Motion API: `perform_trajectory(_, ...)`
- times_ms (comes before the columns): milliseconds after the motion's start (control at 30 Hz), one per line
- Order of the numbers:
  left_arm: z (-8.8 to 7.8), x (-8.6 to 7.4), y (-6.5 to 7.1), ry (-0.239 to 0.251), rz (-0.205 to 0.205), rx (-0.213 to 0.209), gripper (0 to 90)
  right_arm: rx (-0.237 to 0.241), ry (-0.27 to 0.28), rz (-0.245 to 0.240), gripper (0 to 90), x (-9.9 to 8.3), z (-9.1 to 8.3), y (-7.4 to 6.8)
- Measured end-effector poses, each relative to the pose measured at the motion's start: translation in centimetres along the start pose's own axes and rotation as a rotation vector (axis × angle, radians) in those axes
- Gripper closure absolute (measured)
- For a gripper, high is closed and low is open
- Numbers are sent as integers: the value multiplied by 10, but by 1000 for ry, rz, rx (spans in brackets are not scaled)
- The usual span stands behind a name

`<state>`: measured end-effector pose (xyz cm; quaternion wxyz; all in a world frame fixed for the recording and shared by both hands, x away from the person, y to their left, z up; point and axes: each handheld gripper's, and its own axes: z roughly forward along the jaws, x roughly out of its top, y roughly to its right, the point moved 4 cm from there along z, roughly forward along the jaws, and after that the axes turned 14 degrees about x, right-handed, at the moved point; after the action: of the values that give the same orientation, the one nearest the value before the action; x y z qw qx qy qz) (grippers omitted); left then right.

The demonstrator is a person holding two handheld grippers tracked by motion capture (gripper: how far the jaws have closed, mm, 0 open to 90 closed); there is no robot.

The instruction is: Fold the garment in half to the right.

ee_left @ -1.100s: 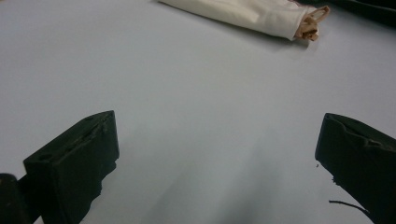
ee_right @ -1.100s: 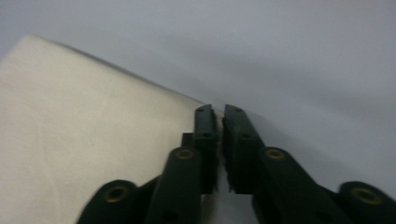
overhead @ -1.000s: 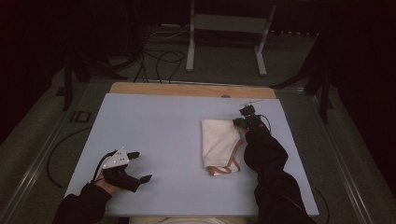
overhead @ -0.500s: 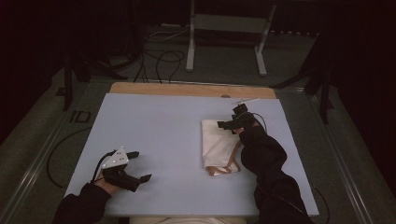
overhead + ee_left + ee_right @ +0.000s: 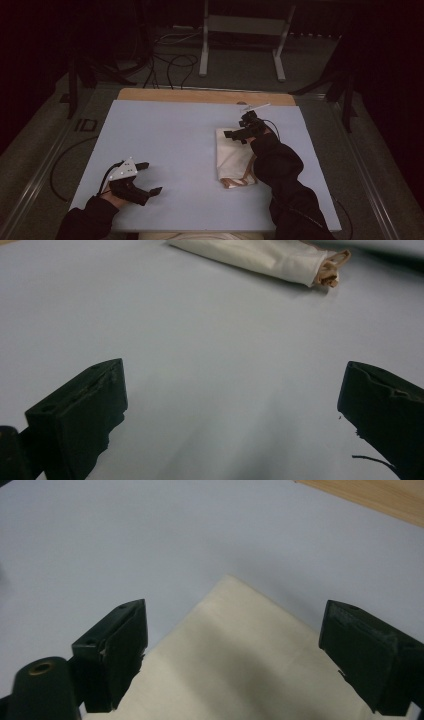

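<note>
A folded cream cloth [image 5: 234, 159] lies right of centre on the pale blue table [image 5: 165, 135], with a tan strip [image 5: 239, 181] at its near end. My right gripper [image 5: 238, 127] hovers over the cloth's far end. Its jaws have just been opening and now stand open, with nothing between them. In the right gripper view the right gripper [image 5: 232, 652] looks down on a corner of the cloth [image 5: 260, 665]. My left gripper [image 5: 151, 177] rests open near the table's front left. The left gripper [image 5: 232, 412] faces bare table, with the cloth [image 5: 260, 257] farther off.
A bare wooden strip [image 5: 200, 95] runs along the table's far edge. Beyond it on the dark floor stand a metal frame [image 5: 240, 45] and loose cables [image 5: 170, 62]. A dark sleeve [image 5: 280, 170] lies along the cloth's right side.
The right gripper has moved left from the cloth's far right corner, risen a little, and its jaws have opened. The left gripper has stayed put.
</note>
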<state>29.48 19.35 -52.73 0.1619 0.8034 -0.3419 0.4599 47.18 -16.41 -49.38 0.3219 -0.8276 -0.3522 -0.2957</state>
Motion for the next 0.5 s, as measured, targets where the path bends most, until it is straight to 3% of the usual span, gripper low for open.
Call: perform_trajectory(500,-2,2,0,-3,-2,-9,5,34,12,-89,101,-5,-28,-25)
